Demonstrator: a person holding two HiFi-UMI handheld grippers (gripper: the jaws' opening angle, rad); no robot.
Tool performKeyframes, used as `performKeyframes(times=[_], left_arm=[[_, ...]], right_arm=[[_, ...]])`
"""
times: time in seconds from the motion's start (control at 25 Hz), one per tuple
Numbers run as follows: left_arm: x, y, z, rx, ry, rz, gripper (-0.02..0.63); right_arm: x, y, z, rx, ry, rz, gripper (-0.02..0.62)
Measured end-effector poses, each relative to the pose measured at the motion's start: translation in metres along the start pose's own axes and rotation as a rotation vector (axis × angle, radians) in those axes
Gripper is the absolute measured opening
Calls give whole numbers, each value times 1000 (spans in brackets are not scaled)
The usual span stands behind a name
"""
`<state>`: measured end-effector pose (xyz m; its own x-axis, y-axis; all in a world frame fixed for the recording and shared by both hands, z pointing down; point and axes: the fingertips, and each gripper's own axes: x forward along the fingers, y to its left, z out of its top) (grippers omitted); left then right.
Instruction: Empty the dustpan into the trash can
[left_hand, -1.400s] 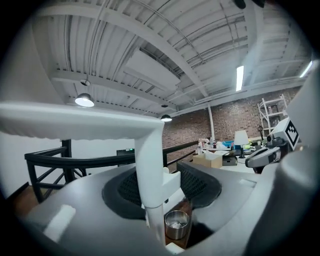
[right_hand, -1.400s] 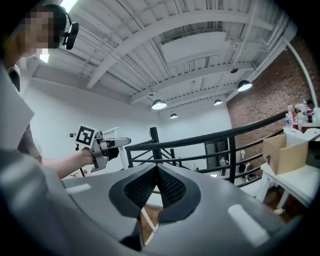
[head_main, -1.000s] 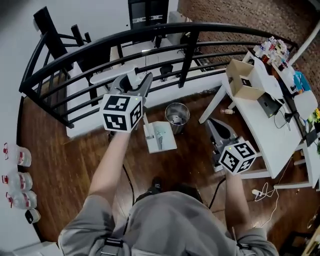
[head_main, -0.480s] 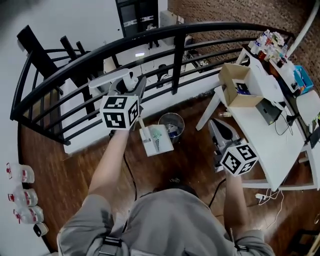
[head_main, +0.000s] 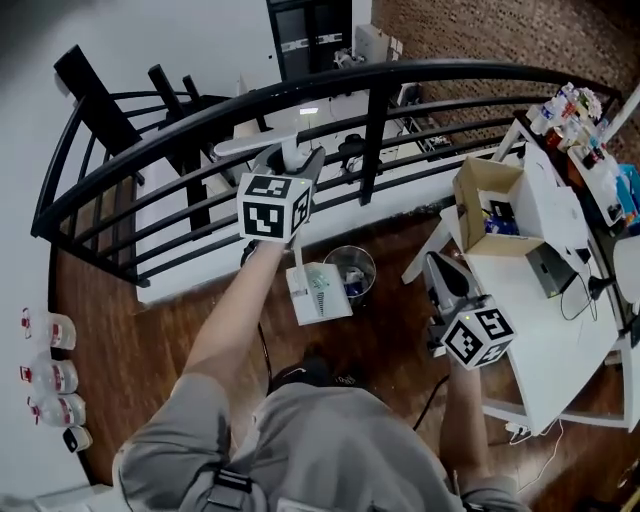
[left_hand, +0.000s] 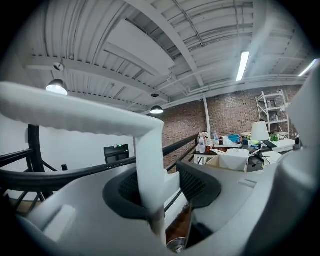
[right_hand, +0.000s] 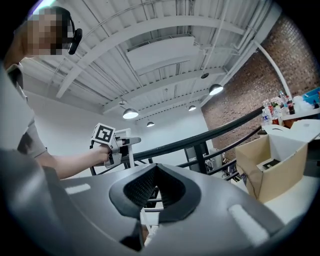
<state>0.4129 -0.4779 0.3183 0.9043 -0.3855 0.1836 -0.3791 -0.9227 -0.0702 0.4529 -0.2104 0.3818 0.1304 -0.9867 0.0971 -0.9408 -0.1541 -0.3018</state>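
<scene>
A long-handled white dustpan (head_main: 318, 292) hangs low over the wooden floor, its pan touching the left rim of the small metal trash can (head_main: 353, 266). My left gripper (head_main: 290, 160) is shut on the top of the upright white handle (left_hand: 149, 165), which sits between the black pads; the can's rim (left_hand: 177, 246) peeks out below. My right gripper (head_main: 436, 264) is held to the right of the can, level, its pads meeting with nothing between them. In the right gripper view I see the left gripper (right_hand: 121, 146) holding the handle. Some debris lies in the pan.
A curved black railing (head_main: 300, 90) runs just behind the trash can. A white table (head_main: 545, 300) with an open cardboard box (head_main: 490, 205) stands at the right. Bottles (head_main: 45, 375) line the floor at the far left. A cable (head_main: 262, 350) trails over the floor.
Both grippers have travelled toward the railing and the trash can. The dustpan, earlier beside the can with a gap, now meets its left rim. The grip on the handle is unchanged.
</scene>
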Motion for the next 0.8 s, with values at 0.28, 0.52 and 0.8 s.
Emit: performKeyframes(times=[0.28, 0.52, 0.8], left_arm=[[93, -27, 15, 65, -8, -66, 181], [179, -55, 18, 98, 14, -175, 178], [257, -93, 16, 131, 50, -248, 176]], right_arm=[[29, -53, 20, -31, -5, -65, 0], [67, -93, 49, -83, 10, -124, 0], [82, -135, 76, -90, -27, -217, 0]])
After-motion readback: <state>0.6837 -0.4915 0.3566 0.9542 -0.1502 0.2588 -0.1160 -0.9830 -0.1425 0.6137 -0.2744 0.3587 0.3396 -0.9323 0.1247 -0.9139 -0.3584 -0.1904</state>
